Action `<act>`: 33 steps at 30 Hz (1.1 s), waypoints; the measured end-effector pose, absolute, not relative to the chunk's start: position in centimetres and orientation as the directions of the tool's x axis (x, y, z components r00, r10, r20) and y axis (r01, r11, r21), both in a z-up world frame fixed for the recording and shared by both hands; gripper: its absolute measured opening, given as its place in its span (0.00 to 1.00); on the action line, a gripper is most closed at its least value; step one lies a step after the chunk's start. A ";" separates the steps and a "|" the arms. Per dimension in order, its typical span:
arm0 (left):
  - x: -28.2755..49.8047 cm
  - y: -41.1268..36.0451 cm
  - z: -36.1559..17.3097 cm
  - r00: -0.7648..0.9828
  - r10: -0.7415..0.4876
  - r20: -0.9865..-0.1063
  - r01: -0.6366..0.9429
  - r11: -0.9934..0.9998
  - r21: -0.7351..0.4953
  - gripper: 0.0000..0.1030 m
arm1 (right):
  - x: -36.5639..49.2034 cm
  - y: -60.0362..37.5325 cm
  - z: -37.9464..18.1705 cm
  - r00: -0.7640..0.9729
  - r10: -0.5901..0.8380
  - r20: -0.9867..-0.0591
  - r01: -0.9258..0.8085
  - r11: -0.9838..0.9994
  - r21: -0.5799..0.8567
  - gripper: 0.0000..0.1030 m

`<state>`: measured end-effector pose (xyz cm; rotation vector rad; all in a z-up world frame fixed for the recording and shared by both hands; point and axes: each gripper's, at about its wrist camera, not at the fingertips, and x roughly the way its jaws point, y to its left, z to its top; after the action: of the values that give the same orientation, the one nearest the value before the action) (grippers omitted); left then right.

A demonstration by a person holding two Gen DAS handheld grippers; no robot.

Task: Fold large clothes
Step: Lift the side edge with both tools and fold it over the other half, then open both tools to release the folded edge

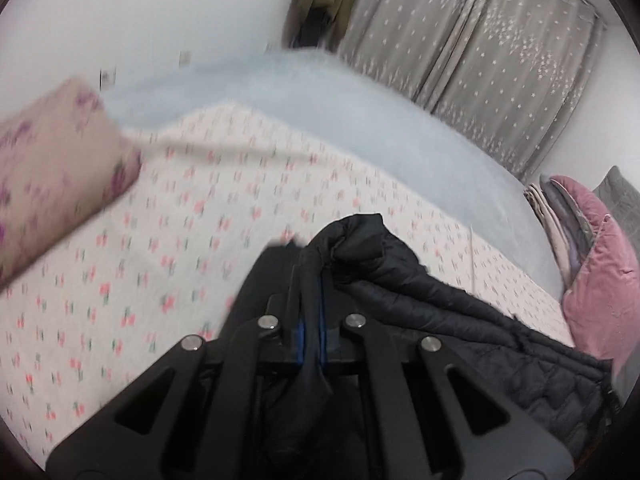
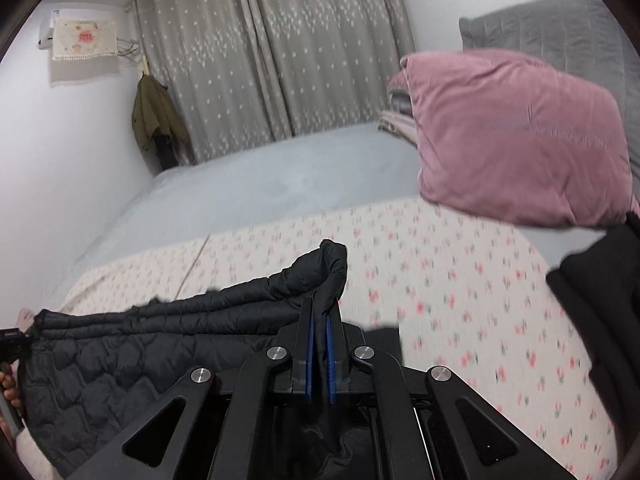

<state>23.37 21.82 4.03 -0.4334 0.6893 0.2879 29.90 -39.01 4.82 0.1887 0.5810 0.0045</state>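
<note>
A black quilted puffer jacket (image 1: 460, 320) is held up above the bed. My left gripper (image 1: 310, 276) is shut on one edge of it; black fabric bunches over the fingertips and trails right and down. In the right wrist view the same jacket (image 2: 120, 360) stretches left from my right gripper (image 2: 322, 308), which is shut on another bunched edge. The jacket hangs taut between the two grippers. The left gripper shows at the far left edge of the right wrist view (image 2: 10, 340).
The bed has a white sheet with red cherry print (image 1: 180, 260) and a pale blue blanket (image 2: 260, 184) behind it. A pink pillow (image 2: 516, 140), a grey cushion (image 2: 560, 32), a floral pillow (image 1: 52, 168), grey curtains (image 2: 280, 60) and another dark garment (image 2: 600, 300) surround it.
</note>
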 end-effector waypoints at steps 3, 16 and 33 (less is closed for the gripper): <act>26.0 20.9 3.0 0.728 0.167 -0.665 -0.395 0.895 -0.208 0.06 | 32.2 -38.8 4.3 0.834 0.006 -0.552 0.095 0.984 0.154 0.04; 29.7 20.6 -3.7 0.638 0.206 -0.742 -0.431 0.894 -0.123 0.16 | 38.9 -38.6 -4.3 0.657 -0.188 -0.730 0.274 0.962 -0.001 0.07; 19.2 18.8 4.1 0.704 -0.032 -0.709 -0.298 0.894 -0.336 0.65 | 27.2 -37.2 2.7 0.661 0.051 -0.749 0.180 0.958 0.224 0.81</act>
<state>19.16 18.81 4.15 -0.4528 0.7815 0.1532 27.23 -37.23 2.68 0.2913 0.8488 -0.0742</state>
